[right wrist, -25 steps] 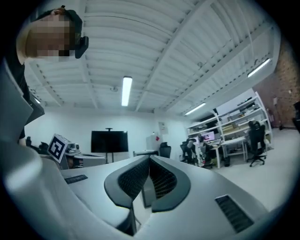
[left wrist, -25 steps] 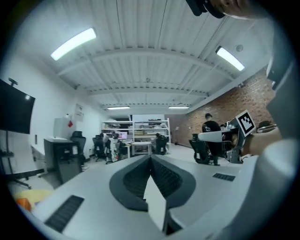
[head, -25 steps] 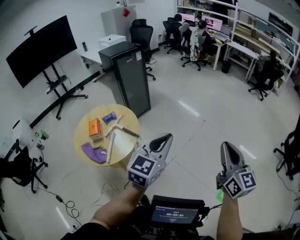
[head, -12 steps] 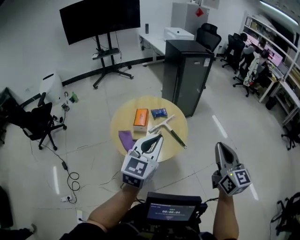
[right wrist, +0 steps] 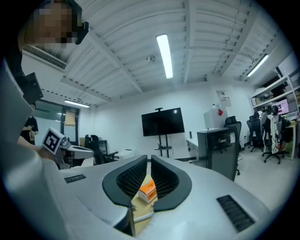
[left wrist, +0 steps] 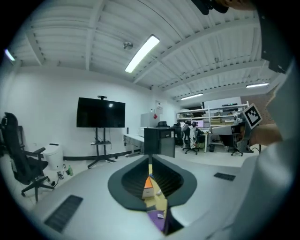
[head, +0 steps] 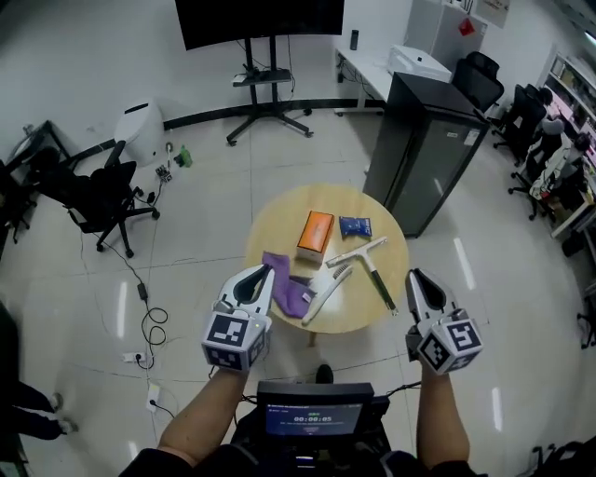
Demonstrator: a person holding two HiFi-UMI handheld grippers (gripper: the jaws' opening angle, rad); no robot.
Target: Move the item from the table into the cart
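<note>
Well, the round table (head: pixel 279 222) has bare floor (head: pixel 209 219) around it, except a black cabinet (head: pixel 424 149) near its far right edge. An orange box (head: pixel 315 236), its print too small to read, and a purple cloth (head: pixel 287 287) lie on top. The left gripper (head: pixel 257 277) is at the near left rim, its jaws just opening slightly and empty. The right gripper (head: pixel 416 279) is off the near right rim, its jaws together and empty.

A pale, glossy floor (head: pixel 200 228) fills the frame. At top centre, a large black television (head: pixel 259 17) sits on a wheeled stand (head: pixel 264 76). Right of centre stands a tall dark cabinet (head: pixel 424 154). In the upper right are a white desk (head: pixel 368 74) and black office chairs (head: pixel 480 79). At the left is another black chair (head: pixel 93 200), with a white rounded appliance (head: pixel 140 121) above it. A dark cable (head: pixel 154 324) loops at lower left.
</note>
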